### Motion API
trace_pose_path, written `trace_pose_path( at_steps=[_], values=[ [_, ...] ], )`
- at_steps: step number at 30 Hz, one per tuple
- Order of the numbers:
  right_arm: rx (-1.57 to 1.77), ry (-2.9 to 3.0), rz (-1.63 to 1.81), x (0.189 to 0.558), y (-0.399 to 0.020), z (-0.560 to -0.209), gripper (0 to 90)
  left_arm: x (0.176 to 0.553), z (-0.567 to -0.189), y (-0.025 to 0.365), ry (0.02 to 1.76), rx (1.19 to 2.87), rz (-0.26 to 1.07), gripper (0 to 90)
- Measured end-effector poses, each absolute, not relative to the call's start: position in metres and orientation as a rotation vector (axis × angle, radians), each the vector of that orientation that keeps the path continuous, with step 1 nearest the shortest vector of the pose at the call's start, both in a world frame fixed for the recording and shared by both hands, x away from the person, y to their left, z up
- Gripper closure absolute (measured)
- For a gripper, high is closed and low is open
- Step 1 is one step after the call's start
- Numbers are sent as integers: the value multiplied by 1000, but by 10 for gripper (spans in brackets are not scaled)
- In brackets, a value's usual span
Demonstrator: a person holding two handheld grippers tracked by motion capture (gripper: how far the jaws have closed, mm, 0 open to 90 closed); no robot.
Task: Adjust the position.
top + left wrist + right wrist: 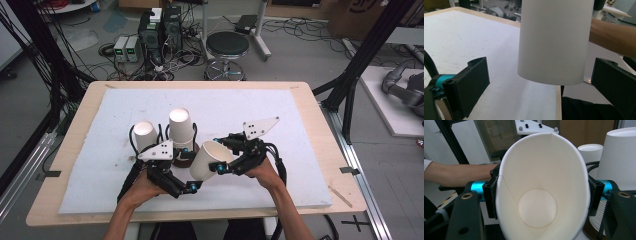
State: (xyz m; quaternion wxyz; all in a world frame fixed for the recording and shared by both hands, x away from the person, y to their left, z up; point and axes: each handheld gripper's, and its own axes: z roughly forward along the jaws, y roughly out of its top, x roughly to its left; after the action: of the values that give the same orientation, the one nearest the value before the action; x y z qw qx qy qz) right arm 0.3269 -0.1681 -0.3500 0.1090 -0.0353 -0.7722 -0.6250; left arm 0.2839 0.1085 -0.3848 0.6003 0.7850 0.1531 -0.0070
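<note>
A robotics lab is indicated: computer towers (160, 31) and tangled cables (295, 30) are left on the concrete floor, a stool (227, 46) is parked behind the table (80, 120), and black frame struts (365, 55) are mounted around it.

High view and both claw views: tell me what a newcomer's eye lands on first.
First, the white paper cup near the front middle of the table, squeezed oval at its rim by the right claw, its mouth facing that claw's camera. Next, the left claw beside it with jaws wide apart, the cup's wall hanging between them untouched. Behind stand two upturned white cups, the taller atop a stack.
</note>
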Motion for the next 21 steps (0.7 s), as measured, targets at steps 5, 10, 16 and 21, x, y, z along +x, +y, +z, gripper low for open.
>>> trace_pose_path(
  at_steps=[5,10,16,21],
  values=[
    [-106,-2268,-1848,327,-170,-349,334,283,-384,113,363,1833,-8,17],
    [-114,-2268,-1855,327,-172,-348,335,282,-381,118,381,1838,24,17],
    [-124,-2272,-1857,327,-174,-347,335,281,-378,124,403,1845,49,17],
    [-134,-2286,-1860,328,-178,-345,335,280,-377,128,433,1880,83,17]
  ],
)
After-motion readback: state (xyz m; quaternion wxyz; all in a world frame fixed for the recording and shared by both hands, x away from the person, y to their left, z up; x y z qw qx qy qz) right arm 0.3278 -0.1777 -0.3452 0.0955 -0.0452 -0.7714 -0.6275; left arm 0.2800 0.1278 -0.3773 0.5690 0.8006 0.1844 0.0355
